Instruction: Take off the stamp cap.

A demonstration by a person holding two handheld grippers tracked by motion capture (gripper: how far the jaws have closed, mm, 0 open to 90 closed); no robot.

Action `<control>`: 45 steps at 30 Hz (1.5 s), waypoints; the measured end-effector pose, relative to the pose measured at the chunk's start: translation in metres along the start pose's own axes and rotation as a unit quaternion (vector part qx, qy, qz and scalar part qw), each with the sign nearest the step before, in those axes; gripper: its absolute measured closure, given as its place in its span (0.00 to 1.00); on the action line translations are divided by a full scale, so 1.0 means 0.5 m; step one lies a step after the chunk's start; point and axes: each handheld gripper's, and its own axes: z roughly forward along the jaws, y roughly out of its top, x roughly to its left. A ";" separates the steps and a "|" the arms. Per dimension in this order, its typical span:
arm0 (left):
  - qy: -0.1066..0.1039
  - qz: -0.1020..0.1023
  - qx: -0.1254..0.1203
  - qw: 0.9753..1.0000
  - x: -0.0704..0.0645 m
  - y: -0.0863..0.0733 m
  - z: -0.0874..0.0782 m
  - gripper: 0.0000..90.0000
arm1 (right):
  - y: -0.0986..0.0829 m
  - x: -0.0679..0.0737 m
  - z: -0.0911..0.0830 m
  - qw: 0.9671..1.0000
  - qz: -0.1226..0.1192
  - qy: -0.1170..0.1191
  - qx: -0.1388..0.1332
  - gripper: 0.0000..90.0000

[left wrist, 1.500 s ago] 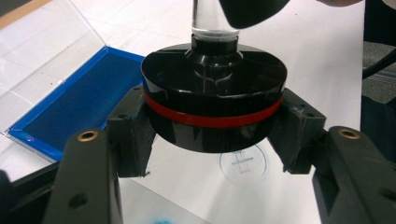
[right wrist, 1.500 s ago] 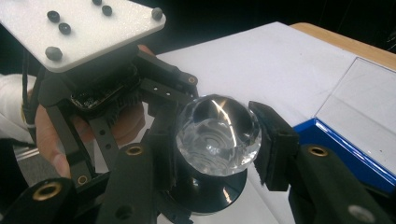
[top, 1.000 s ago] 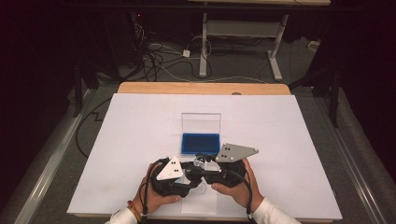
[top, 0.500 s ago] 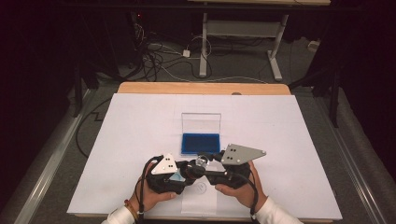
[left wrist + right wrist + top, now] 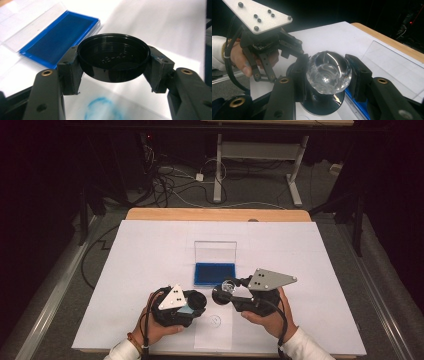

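Separating the two halves is what sets this moment apart from a second ago: then both grippers were pressed close together over the near edge of the worktop, and now the right gripper has drawn off to the side and slightly upward, carrying the stamp by its clear faceted knob, fingers clamped on either side of it. The left gripper has stayed low, its fingers closed on the black round cap, whose hollow faces up. So the cap looks freshly pulled off and the stamp is free to use. The open blue ink pad lies just beyond the right fingers, and a faint blue ring marks the paper under the left ones. Inking the stamp seems the likely next step.
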 end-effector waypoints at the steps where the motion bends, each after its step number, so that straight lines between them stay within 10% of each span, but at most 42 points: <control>1: 0.004 0.001 0.002 1.000 0.002 -0.003 -0.004 0.41 | 0.000 -0.002 -0.002 1.000 0.000 -0.002 0.001 0.63; 28: 0.073 -0.006 0.003 0.997 0.035 -0.050 -0.095 0.41 | -0.013 -0.029 -0.053 0.999 -0.004 -0.038 0.012 0.63; 45: 0.075 -0.025 -0.001 0.997 0.038 -0.098 -0.126 0.41 | -0.029 -0.040 -0.068 0.998 0.002 -0.046 0.030 0.63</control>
